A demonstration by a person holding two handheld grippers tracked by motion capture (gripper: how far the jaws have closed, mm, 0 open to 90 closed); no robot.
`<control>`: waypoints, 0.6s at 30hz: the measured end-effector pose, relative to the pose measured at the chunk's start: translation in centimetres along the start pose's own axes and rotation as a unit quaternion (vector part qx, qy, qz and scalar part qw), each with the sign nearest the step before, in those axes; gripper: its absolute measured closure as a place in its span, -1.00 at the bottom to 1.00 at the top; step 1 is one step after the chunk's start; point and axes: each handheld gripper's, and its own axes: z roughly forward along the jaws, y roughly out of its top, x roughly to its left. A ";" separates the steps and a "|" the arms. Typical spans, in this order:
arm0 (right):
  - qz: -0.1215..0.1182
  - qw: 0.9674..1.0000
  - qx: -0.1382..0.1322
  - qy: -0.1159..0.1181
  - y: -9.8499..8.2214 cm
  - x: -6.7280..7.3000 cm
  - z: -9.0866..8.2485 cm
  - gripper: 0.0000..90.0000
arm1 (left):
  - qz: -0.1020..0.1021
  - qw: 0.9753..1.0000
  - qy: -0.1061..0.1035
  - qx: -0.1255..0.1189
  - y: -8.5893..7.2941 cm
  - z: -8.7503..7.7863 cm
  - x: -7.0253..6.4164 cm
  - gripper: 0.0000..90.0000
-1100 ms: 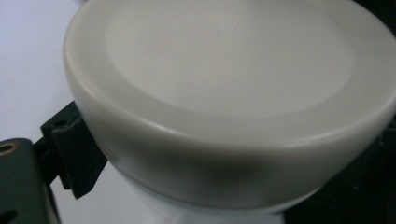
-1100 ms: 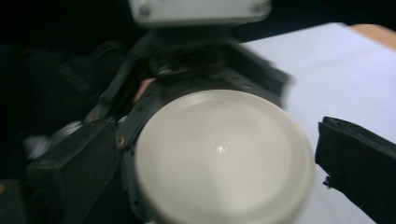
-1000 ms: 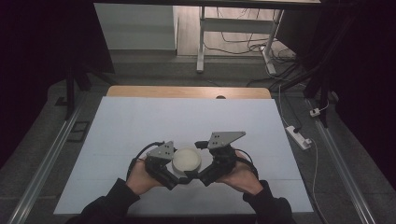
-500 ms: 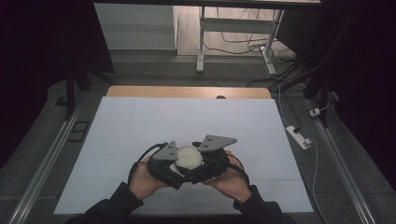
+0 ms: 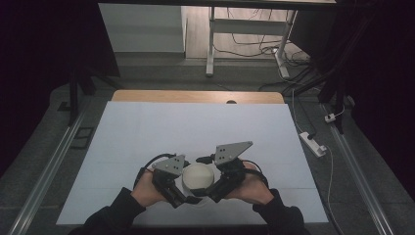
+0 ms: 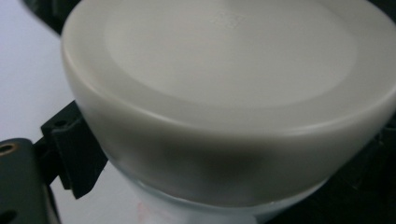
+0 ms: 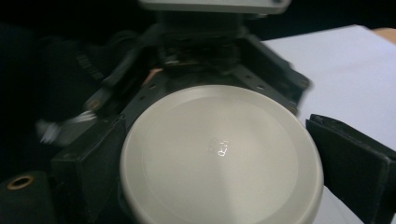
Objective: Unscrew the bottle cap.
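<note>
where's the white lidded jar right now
In the high view the jar sits near the front edge of the white table, just left of centre, between the left gripper and right gripper.

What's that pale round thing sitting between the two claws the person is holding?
A white jar with a round lid, seen in the high view between the left claw and right claw.

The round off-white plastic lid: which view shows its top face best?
The right gripper view: the round off-white plastic lid shows almost its whole flat top between that claw's jaws. The left gripper view crops it, mostly rim and side wall, with a paler body below. The high view shows it small between the left claw and right claw.
</note>
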 end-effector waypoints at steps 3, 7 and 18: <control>-0.005 1.000 0.009 0.029 -0.1 0.1 0.1 -0.84 | 0.009 1.000 -0.014 0.005 -0.1 0.2 -0.1 -0.84; 0.012 1.000 -0.006 -0.027 0.2 0.1 0.0 -1.00 | -0.012 0.999 0.038 0.007 -0.1 0.1 0.1 -0.84; 0.066 0.987 -0.013 -0.149 0.3 -0.2 0.4 -1.00 | -0.074 0.981 0.180 0.017 0.4 0.0 0.0 -0.84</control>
